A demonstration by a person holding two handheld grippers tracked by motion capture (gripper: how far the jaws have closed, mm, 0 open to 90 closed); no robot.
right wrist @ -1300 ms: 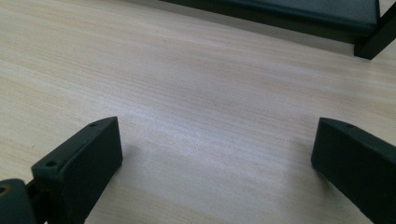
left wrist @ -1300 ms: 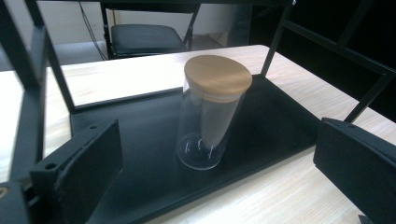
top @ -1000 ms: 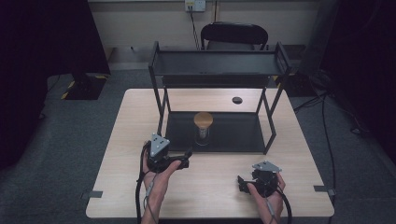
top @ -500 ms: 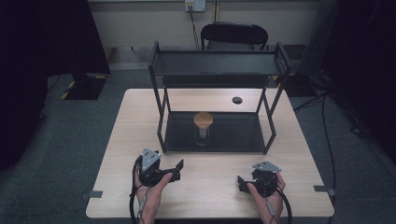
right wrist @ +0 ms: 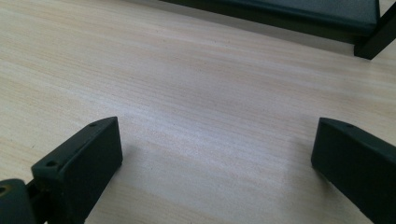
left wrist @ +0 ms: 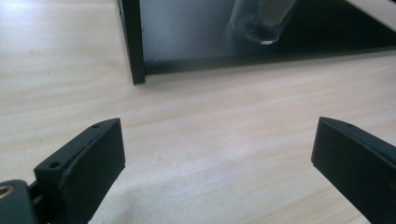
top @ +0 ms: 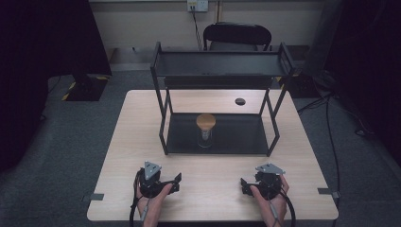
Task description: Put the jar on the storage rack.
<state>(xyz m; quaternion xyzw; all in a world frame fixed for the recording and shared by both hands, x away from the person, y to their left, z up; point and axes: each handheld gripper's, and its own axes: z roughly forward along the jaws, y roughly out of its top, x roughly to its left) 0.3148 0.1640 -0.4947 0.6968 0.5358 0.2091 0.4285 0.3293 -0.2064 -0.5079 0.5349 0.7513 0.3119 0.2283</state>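
Note:
A clear glass jar with a round tan lid (top: 205, 126) stands upright on the lower shelf of a black two-tier rack (top: 163, 113) in the middle of the table; its glass base (left wrist: 261, 21) shows in the left gripper view. My left gripper (top: 176, 183) rests low over the table near the front left, open, with only bare wood between its jaws (left wrist: 217, 154). My right gripper (top: 244, 185) sits near the front right, also open and holding nothing (right wrist: 217, 154).
The light wooden table (top: 142, 123) carries the rack, whose front left leg (left wrist: 132, 42) stands just ahead of my left gripper. A small dark round hole (top: 240, 101) lies behind the rack at right. A black chair (top: 236, 35) stands beyond the table.
My left gripper has drawn back from the rack toward the table's front edge and settled lower. The right gripper has stayed where it was.

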